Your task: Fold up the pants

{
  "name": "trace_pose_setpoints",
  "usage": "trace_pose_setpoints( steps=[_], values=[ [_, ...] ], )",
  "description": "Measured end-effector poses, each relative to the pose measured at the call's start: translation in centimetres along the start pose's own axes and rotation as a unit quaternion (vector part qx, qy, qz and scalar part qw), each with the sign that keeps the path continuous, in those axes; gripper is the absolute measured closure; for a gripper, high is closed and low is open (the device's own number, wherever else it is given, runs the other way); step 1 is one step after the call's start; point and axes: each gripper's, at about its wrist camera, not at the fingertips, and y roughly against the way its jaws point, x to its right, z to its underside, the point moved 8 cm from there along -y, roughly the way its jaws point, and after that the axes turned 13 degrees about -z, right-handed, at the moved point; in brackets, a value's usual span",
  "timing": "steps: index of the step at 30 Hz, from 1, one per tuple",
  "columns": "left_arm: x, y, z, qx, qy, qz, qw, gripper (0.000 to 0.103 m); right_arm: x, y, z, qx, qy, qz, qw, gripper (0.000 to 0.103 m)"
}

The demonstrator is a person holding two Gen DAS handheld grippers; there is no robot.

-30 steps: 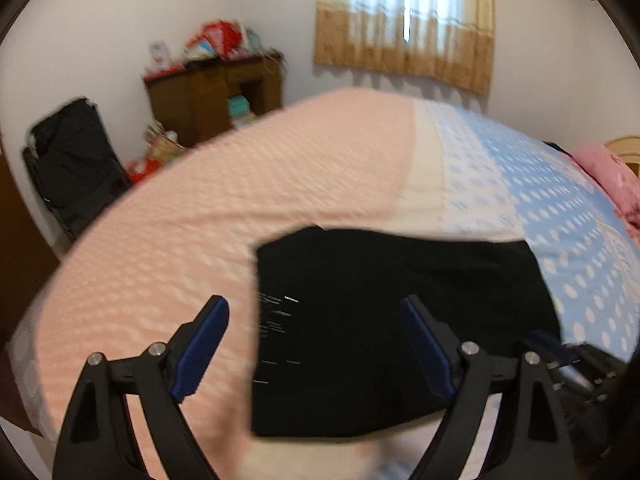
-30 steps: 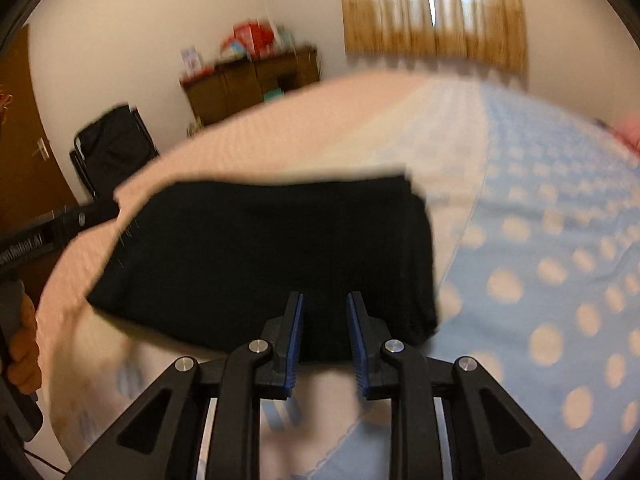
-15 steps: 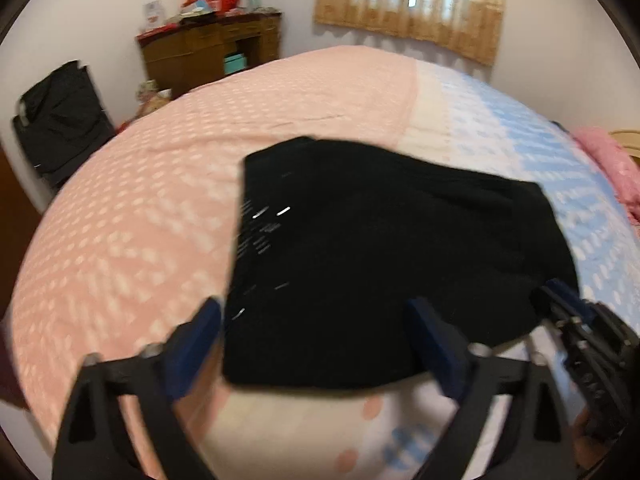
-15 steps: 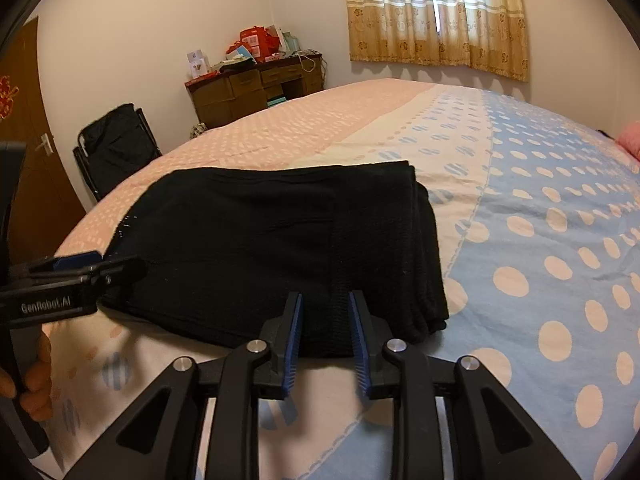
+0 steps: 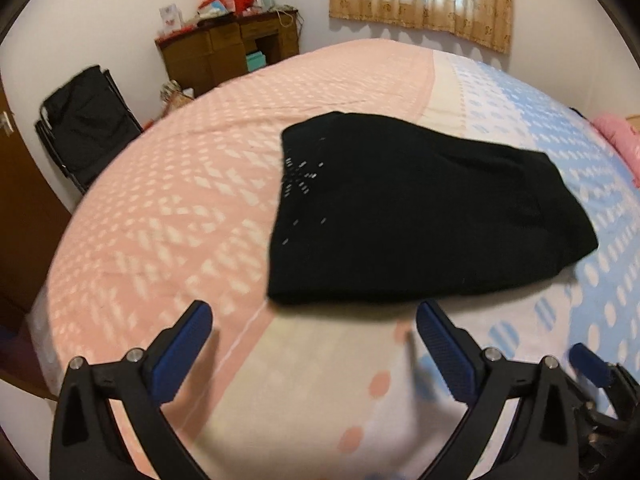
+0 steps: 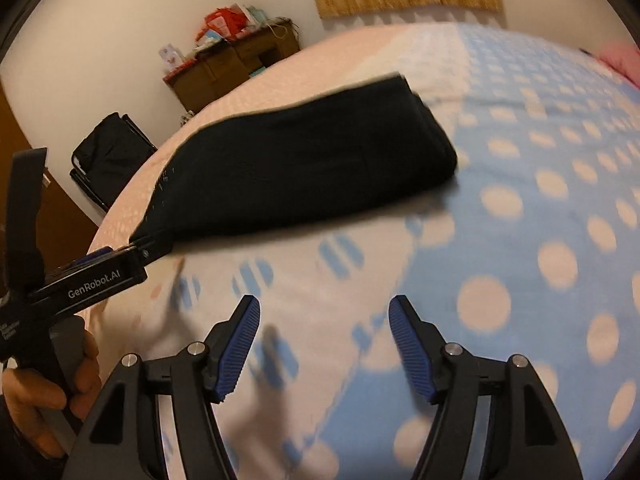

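Observation:
The black pants (image 5: 412,216) lie folded into a compact rectangle on the bed, also seen in the right wrist view (image 6: 304,168). My left gripper (image 5: 314,328) stands wide open just short of the near edge of the pants, with nothing between its fingers. My right gripper (image 6: 324,320) hovers over bare bedspread nearer than the pants, its jaws opening and nothing between them. In the right wrist view the left gripper's body (image 6: 80,276) and the hand holding it (image 6: 48,392) show at the left, its tip near the pants' left corner.
The bedspread (image 5: 168,224) is pink on the left and blue with pale dots (image 6: 560,240) on the right. A wooden desk with clutter (image 5: 228,52) and a black folding chair (image 5: 84,124) stand by the far wall. A pink pillow (image 5: 616,140) lies at far right.
Both grippers have drawn back from the pants toward the bed's near edge. The right jaws have spread from nearly shut to well apart. The left jaws stay wide.

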Motion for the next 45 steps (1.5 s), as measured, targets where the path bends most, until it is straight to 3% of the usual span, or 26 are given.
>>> trace_pose_setpoints(
  steps=[5, 9, 13, 19, 21, 26, 32, 45],
  values=[
    [-0.7, 0.7, 1.7, 0.006, -0.009, -0.016, 0.9998, 0.000, 0.4, 2.3, 1.0, 0.013, -0.048, 0.031, 0.998, 0.034],
    [-1.1, 2.1, 2.5, 0.014, -0.011, -0.015, 0.9997, 0.000, -0.4, 4.4, 1.5, 0.034, -0.042, 0.050, 0.997, 0.034],
    [-1.8, 5.6, 2.2, 0.067, -0.013, -0.018, 0.9975, 0.000, -2.0, 8.3, 1.1, 0.106, -0.008, 0.079, 0.991, 0.034],
    [-4.0, 12.4, 1.7, 0.158, 0.007, -0.015, 0.9873, 0.000, -6.3, 15.6, -0.2, 0.235, 0.056, 0.082, 0.967, 0.033],
    [-4.4, 14.1, 1.7, 0.179, 0.016, -0.013, 0.9836, 0.000, -7.4, 17.7, -0.3, 0.271, 0.070, 0.085, 0.956, 0.026],
    [-4.9, 16.3, 0.9, 0.206, 0.032, -0.012, 0.9779, 0.000, -9.0, 21.2, -0.2, 0.335, 0.084, 0.089, 0.934, 0.023],
    [-5.1, 17.9, 0.6, 0.244, 0.043, -0.018, 0.9686, 0.000, -9.1, 22.6, -0.3, 0.358, 0.085, 0.094, 0.925, 0.023],
    [-4.8, 17.5, 0.7, 0.228, 0.050, -0.016, 0.9723, 0.000, -8.7, 21.7, -0.1, 0.341, 0.080, 0.094, 0.932, 0.022]
  ],
)
